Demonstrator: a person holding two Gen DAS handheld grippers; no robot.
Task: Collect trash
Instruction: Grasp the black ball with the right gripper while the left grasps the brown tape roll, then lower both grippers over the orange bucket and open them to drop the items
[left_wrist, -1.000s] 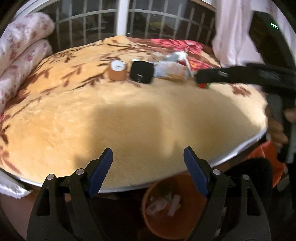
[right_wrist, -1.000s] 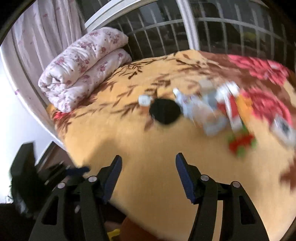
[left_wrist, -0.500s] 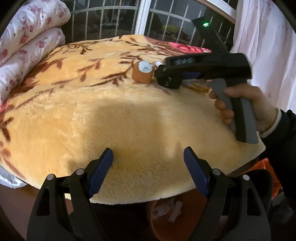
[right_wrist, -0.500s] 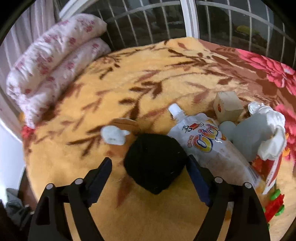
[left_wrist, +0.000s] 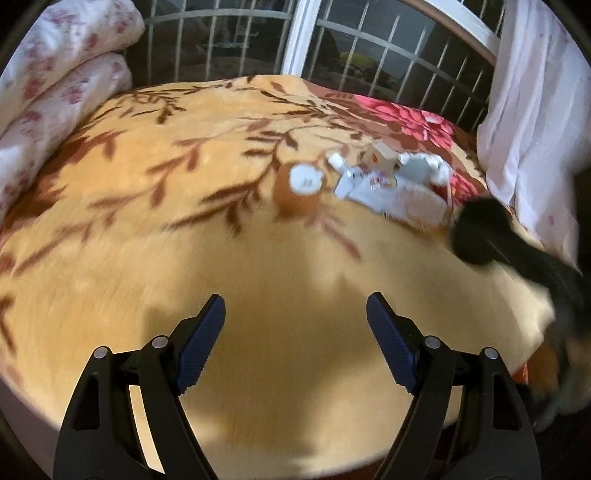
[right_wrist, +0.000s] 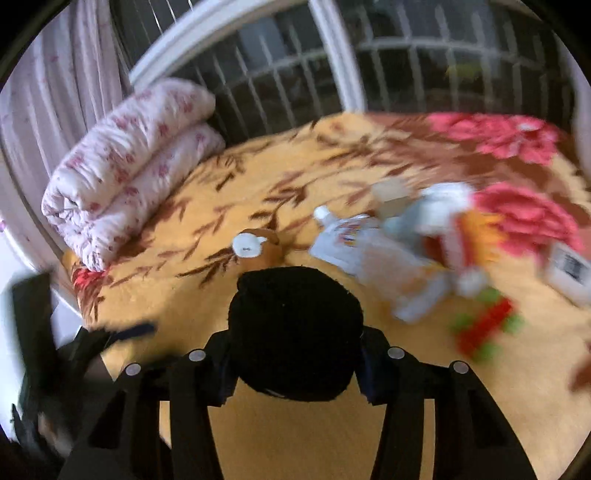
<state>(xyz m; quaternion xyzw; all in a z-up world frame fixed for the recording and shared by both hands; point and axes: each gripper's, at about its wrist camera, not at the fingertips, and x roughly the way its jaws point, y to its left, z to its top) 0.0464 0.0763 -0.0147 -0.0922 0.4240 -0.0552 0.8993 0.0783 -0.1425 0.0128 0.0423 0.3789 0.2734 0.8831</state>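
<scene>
the right gripper (right_wrist: 295, 363), level above the orange leaf-print fleece blanket (right_wrist: 303, 439), pinches a round black fuzzy object (right_wrist: 294, 332) between its blue-padded fingers, the object filling the gap at 12 o'clock. the left gripper (left_wrist: 295, 336) hovers low over the blanket's near edge, fingers spread wide with nothing between them. from it, the black object (left_wrist: 480, 236) shows blurred at 2 o'clock, the brown tape roll (left_wrist: 301, 192) and white drink pouch (left_wrist: 373, 186) at 12 o'clock.
</scene>
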